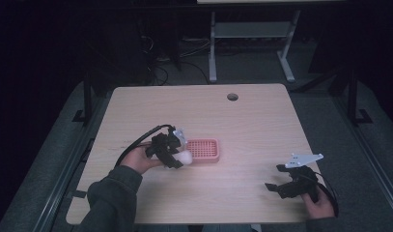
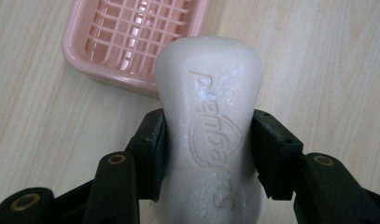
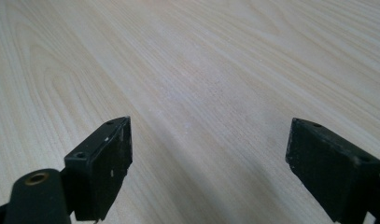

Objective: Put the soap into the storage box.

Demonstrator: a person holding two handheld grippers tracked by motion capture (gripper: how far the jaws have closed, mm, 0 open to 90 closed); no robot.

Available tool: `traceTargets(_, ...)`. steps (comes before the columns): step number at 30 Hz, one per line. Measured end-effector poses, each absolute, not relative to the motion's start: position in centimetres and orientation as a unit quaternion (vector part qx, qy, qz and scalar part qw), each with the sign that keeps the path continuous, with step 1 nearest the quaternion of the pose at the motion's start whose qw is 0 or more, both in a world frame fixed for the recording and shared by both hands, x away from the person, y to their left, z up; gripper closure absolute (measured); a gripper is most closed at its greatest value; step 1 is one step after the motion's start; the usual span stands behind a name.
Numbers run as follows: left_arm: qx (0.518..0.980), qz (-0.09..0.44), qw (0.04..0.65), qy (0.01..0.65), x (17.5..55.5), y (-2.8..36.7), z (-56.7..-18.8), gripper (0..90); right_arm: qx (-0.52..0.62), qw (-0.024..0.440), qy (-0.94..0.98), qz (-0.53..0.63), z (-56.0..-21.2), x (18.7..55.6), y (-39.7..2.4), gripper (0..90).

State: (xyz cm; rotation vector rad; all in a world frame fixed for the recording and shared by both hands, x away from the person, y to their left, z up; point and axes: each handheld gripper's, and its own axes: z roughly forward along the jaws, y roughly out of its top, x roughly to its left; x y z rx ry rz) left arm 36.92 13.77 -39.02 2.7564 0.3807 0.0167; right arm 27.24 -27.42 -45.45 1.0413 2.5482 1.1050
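The left gripper (image 2: 208, 154) holds a white soap bar (image 2: 210, 116) between its jaws, clamped on both long sides. The bar is just beside the near-left corner of the pink soap dish (image 1: 203, 149), above the wooden table (image 1: 261, 121). The right gripper (image 3: 208, 158), well apart from the dish, has its jaws wide and holds nothing.
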Motion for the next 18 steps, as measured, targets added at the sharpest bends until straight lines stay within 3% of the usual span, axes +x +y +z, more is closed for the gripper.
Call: traceTargets(18,0.976,0.007,0.172,0.131,38.2,12.6,-38.5,49.9,0.349,0.087,0.855,0.374,-45.4,27.2,-27.5,14.3)
